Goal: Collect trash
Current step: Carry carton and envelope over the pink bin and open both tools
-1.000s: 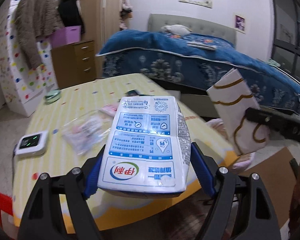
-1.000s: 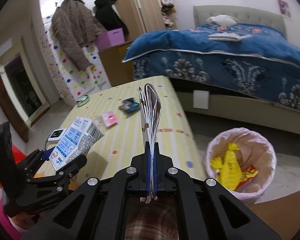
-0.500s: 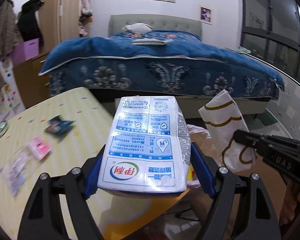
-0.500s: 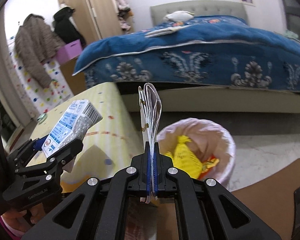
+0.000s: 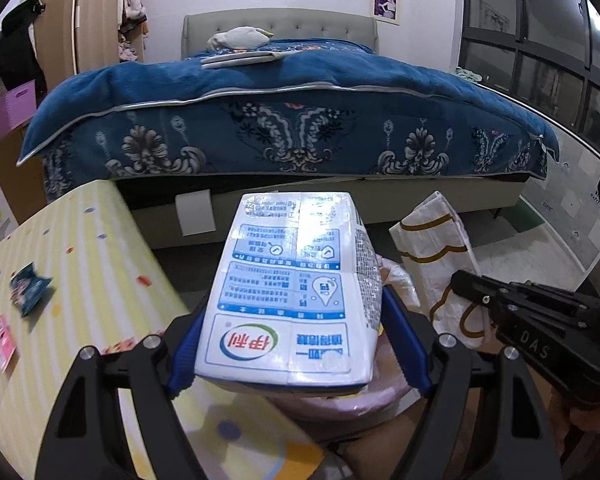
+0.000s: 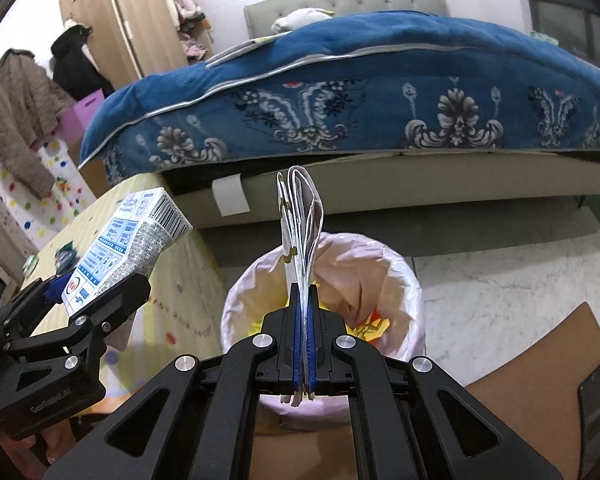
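My left gripper is shut on a white and blue milk carton, held over the table's right edge beside the bin; the carton also shows in the right wrist view. My right gripper is shut on a flat white paper bag with gold trim, held upright above the pink-lined trash bin. The bag also shows in the left wrist view. The bin holds yellow and orange trash.
A yellow striped table at left carries a teal wrapper and a pink packet. A bed with a blue cover stands behind. Brown cardboard lies on the floor at right.
Both grippers have swung right, away from the table and toward the bin. The paper bag now stands over the bin's opening and the carton is near its rim.
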The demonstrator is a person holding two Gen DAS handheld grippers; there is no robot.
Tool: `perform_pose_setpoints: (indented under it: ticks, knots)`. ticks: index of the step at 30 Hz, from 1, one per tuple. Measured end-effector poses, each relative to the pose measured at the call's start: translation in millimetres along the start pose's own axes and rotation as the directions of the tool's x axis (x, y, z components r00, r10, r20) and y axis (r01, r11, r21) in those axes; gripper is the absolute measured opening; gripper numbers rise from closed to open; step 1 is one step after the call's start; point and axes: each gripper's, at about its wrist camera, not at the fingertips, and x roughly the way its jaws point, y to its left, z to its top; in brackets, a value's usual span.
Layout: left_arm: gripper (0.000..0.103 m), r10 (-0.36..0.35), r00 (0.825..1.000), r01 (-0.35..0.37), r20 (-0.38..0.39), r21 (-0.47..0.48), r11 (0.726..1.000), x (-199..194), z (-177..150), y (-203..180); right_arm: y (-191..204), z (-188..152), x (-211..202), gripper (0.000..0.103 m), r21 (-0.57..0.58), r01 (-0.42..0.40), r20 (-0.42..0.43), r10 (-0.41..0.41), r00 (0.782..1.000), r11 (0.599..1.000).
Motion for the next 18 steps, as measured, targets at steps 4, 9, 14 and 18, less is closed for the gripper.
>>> perform_pose_setpoints:
  ticks: [4,9,14,18]
  knots:
    - [0.083,-0.017,1.0,0.017,0.018,0.004,1.0,9.5,10.1,-7.5,-9.3,7.7,12.8,0.01,0.005,-0.023,0.001,0.023,1.0,1.0]
    - [0.093,0.003,1.0,-0.002,0.028,-0.019,1.0,4.5,8.3,1.7,-17.8,4.2,17.7,0.049,0.023,0.013,-0.003,-0.013,1.0,1.0]
    - [0.093,0.032,0.999,-0.032,0.002,-0.071,0.997,-15.0,-3.1,24.6,-14.7,-9.8,-0.1,0.049,0.042,0.0,-0.02,0.001,1.0,0.999]
    - [0.093,0.065,0.998,-0.064,0.01,-0.065,0.996,-44.3,-14.6,38.3,0.8,-16.7,-19.3,0.048,0.012,-0.016,-0.025,0.016,1.0,1.0]
